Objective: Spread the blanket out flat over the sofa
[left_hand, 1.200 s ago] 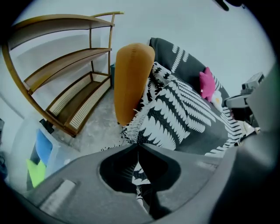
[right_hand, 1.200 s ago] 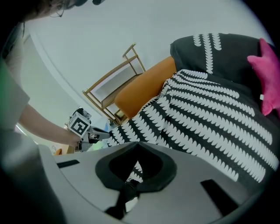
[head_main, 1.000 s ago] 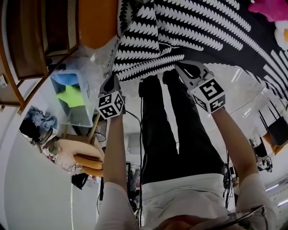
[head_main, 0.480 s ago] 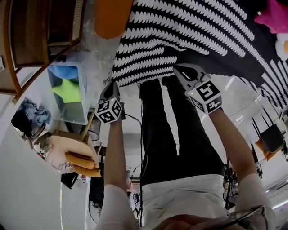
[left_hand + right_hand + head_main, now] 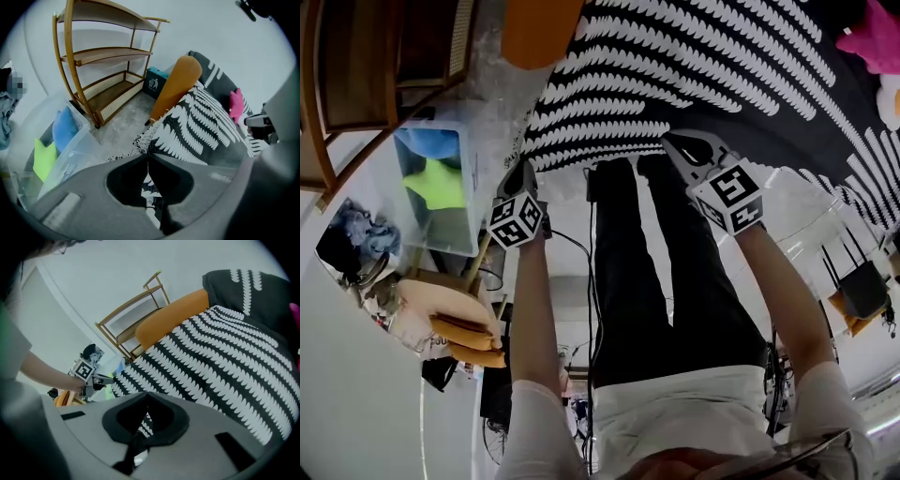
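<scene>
A black blanket with white leaf rows [image 5: 703, 75] lies over the sofa, whose orange arm bolster [image 5: 539, 28] sticks out at the left. My left gripper [image 5: 519, 176] is shut on the blanket's near left corner. In the left gripper view the jaws [image 5: 146, 154] meet on the fringed edge of the blanket [image 5: 197, 126]. My right gripper [image 5: 677, 145] is shut on the near edge further right. The right gripper view has its jaw tips [image 5: 147, 394] closed at the blanket [image 5: 225, 352], with the left gripper [image 5: 108, 378] beyond and the bolster [image 5: 171, 317] behind.
A wooden shelf rack [image 5: 103, 70] stands left of the sofa. A clear plastic bin [image 5: 467, 187] holding blue and green cushions sits on the floor beside my left gripper. A pink plush toy [image 5: 872, 37] lies on the sofa's right. The person's black trouser legs [image 5: 647, 262] stand between both arms.
Both grippers have drawn the blanket's near edge toward the person, the left one shifting leftward. The folded-over left corner now lies flatter along the sofa front.
</scene>
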`<action>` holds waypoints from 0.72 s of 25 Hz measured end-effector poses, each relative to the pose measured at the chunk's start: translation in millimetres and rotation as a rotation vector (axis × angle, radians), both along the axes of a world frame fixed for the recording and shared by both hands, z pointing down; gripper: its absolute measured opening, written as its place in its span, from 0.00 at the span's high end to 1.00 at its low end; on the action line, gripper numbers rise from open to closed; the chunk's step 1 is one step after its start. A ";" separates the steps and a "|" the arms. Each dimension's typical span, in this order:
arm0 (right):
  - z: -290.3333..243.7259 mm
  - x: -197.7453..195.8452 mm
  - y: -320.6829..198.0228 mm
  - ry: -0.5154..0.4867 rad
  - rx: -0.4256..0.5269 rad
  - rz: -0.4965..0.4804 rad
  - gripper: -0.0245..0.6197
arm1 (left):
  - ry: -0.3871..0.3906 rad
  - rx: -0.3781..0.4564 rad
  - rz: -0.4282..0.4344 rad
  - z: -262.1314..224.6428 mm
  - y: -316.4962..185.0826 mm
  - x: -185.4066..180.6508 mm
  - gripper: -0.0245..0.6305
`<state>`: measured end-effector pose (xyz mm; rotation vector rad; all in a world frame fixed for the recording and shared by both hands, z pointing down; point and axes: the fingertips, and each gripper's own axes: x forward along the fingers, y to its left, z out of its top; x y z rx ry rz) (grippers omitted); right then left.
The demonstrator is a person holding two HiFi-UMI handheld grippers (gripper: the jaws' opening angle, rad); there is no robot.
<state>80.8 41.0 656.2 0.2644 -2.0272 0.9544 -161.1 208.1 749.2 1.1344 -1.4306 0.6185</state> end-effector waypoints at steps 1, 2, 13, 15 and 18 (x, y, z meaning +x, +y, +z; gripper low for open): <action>-1.8 -2.5 3.3 -0.002 0.003 0.012 0.96 | -0.018 0.003 0.013 -0.1 -1.4 -8.1 0.93; -4.9 -5.7 8.3 -0.004 0.005 0.018 0.96 | -0.034 0.004 0.023 -1.4 0.2 -16.2 0.93; -15.7 -121.8 83.4 -0.025 0.138 0.016 0.96 | -0.157 0.097 -0.117 6.4 59.1 -170.4 0.89; -25.8 -121.5 78.2 -0.030 0.156 0.035 0.96 | -0.153 0.110 -0.113 0.2 48.2 -174.6 0.89; -54.8 -107.2 60.6 -0.020 0.189 0.064 0.96 | -0.139 0.144 -0.089 -23.7 18.8 -163.8 0.89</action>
